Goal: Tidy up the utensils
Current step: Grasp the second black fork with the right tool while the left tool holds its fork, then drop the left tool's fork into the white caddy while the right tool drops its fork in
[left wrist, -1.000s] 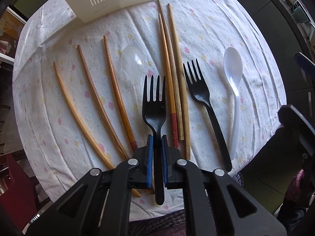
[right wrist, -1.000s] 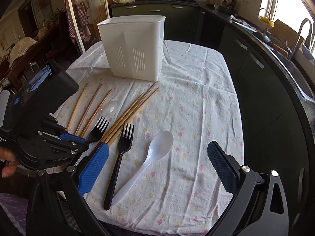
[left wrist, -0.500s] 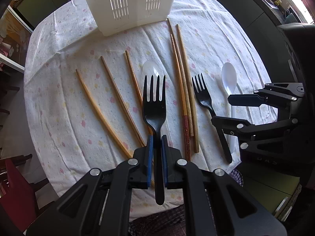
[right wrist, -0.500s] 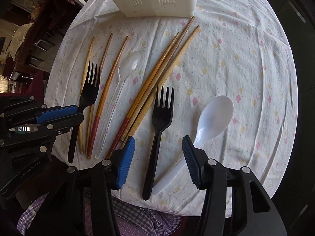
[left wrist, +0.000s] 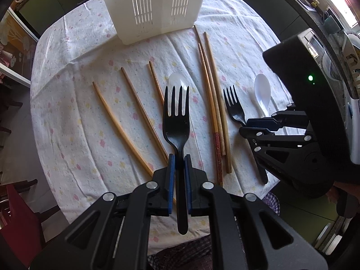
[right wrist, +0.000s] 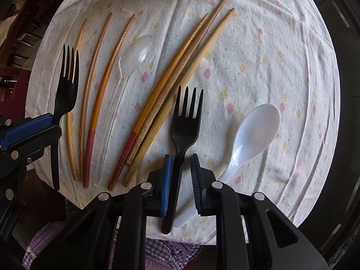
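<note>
Flower-dotted white cloth covers a rounded table, with dark kitchen cabinets beyond its far edge. Pointing straight down over the near middle of the cloth, the left gripper is clenched on the handle of a black fork, which hangs above the cloth with its tines toward the far side. Below and beyond those tines lie three single wooden chopsticks fanned out to the left, a clear plastic spoon and a bundle of three chopsticks to the right. At the far edge stands a white slotted utensil holder.

Right of the bundle, the right gripper also points straight down, low over the near edge of the table. Its jaws are closing with the handle of a second black fork between them; the left blue pad lies against the handle, while a narrow gap shows on the right side. This fork lies flat on the cloth, its handle end overhanging the near edge. Just to its right a white plastic spoon lies slanted, its handle running under the right finger.

Far and right of the white spoon the cloth is bare up to the table's rim. A purple checked cloth shows below the near edge.
</note>
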